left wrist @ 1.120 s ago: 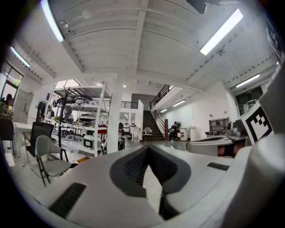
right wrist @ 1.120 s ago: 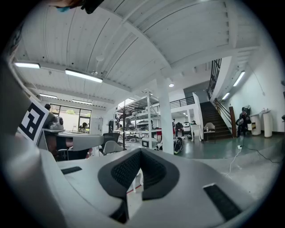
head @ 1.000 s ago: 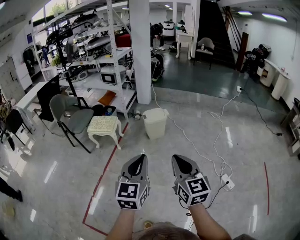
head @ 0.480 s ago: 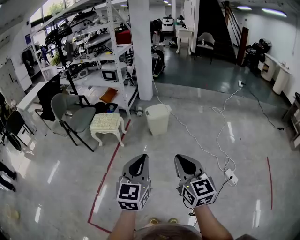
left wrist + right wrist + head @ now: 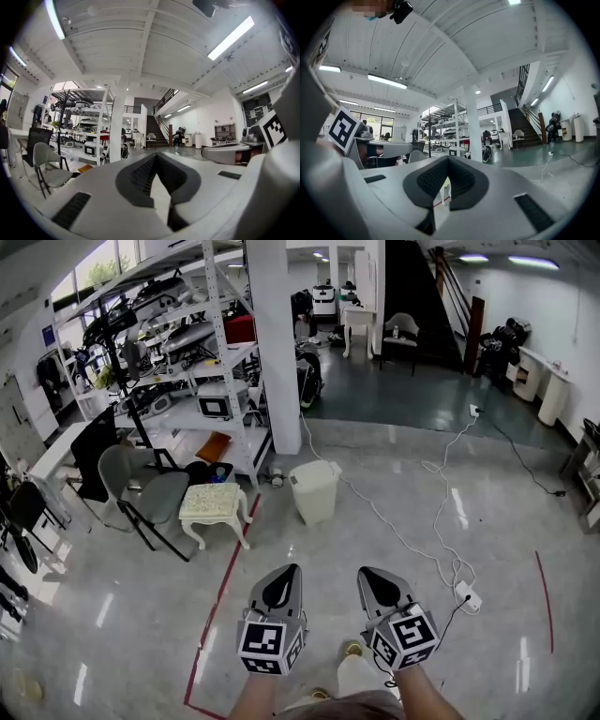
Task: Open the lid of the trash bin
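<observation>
You hold both forearms low and level in front of you, side by side and a little apart. The left gripper (image 5: 284, 570) and right gripper (image 5: 372, 573) point forward over the glossy floor (image 5: 309, 549), marker cubes toward you. A shoe (image 5: 352, 649) shows just below and between them.

A red tape line (image 5: 221, 589) runs along the floor to the left of the left gripper. To the right of the right gripper a power strip (image 5: 467, 596) lies on the floor, and a white cable (image 5: 398, 526) snakes away from it, past the bin's right side.

The bin (image 5: 313, 489) stands well ahead of both grippers, slightly left of centre, white, with its lid down. A white stool (image 5: 215, 504) sits near it on the left, with a grey chair (image 5: 141, 486) beyond that. Behind the bin rise a white pillar (image 5: 266, 343) and a loaded shelf rack (image 5: 183, 362). Farther back there is a staircase (image 5: 410, 292).

Both tools are clenched: in each gripper view the jaw tips meet, only floor showing through the gap behind them, and they touch nothing.
</observation>
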